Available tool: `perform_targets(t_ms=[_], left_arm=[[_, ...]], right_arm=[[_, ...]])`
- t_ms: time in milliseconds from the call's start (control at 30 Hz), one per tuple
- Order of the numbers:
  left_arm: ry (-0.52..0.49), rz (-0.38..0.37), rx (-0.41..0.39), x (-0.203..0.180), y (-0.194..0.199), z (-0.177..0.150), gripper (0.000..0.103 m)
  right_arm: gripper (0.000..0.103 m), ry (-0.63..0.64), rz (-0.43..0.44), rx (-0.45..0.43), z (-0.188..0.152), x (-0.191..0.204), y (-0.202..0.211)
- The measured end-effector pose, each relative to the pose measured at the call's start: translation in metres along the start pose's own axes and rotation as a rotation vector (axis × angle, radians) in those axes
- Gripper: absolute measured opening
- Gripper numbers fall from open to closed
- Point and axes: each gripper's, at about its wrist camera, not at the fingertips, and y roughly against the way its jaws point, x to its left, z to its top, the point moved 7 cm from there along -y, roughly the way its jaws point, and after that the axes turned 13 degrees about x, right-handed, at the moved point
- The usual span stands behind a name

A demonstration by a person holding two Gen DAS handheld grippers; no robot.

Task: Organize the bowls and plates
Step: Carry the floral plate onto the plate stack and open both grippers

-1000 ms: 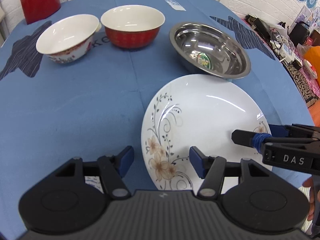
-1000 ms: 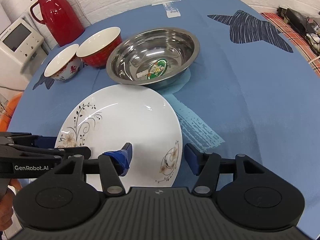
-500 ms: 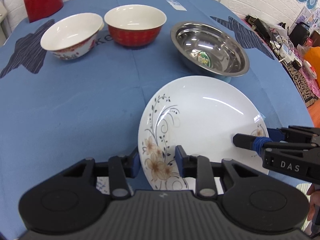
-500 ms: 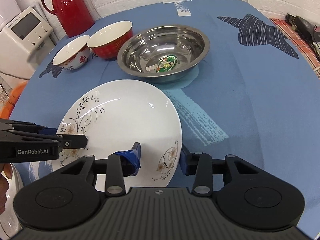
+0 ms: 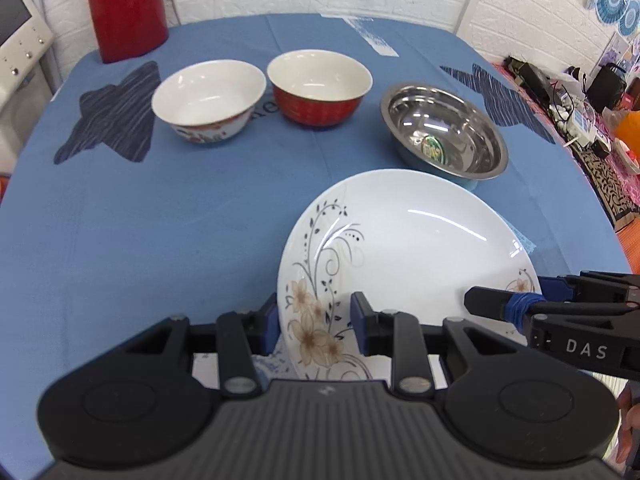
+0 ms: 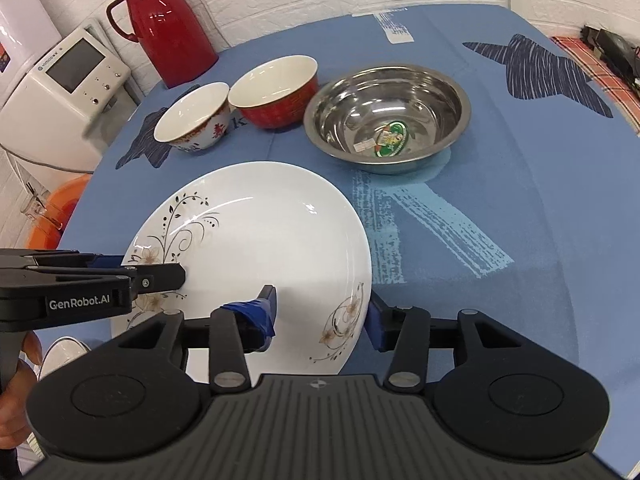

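the plate (image 5: 412, 248) is sitting at the near edge of the worktop (image 5: 160, 220), which is wearing a blue cloth, and both grippers are gripping it. the left gripper (image 5: 314, 322) is biting the plate's near-left rim, jaws narrowed onto the flowered edge, one pad outside and one on the face. the right gripper (image 6: 320, 312) is pinching the near-right rim the same way, jaws narrowed across the edge by the small flower. whether the plate is lifting off the cloth or lying on it, i cannot tell.

just beyond the plate a steel bowl (image 6: 386, 114) is standing, with a green sticker inside. to its left a red bowl (image 6: 276, 90) and a white bowl (image 6: 194, 118) are standing side by side, rims nearly touching. a red jug (image 6: 164, 24) is standing behind them near the wall, beside a white appliance (image 6: 60, 80).
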Motion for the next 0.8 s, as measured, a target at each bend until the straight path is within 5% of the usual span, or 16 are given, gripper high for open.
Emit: perform_targets(t_ms=[367,800], left_arm=[[0.047,0.044,-0.091,0.041,0.059,-0.055,0.028],[0.202,0.081,-0.116,0.119,0.09,-0.181,0.028]], right_arm=[[0.035,0.079,0.052,-0.014,-0.027,0.064,0.013],[0.038,0.259,0.097,0.006,-0.092,0.168,0.005]])
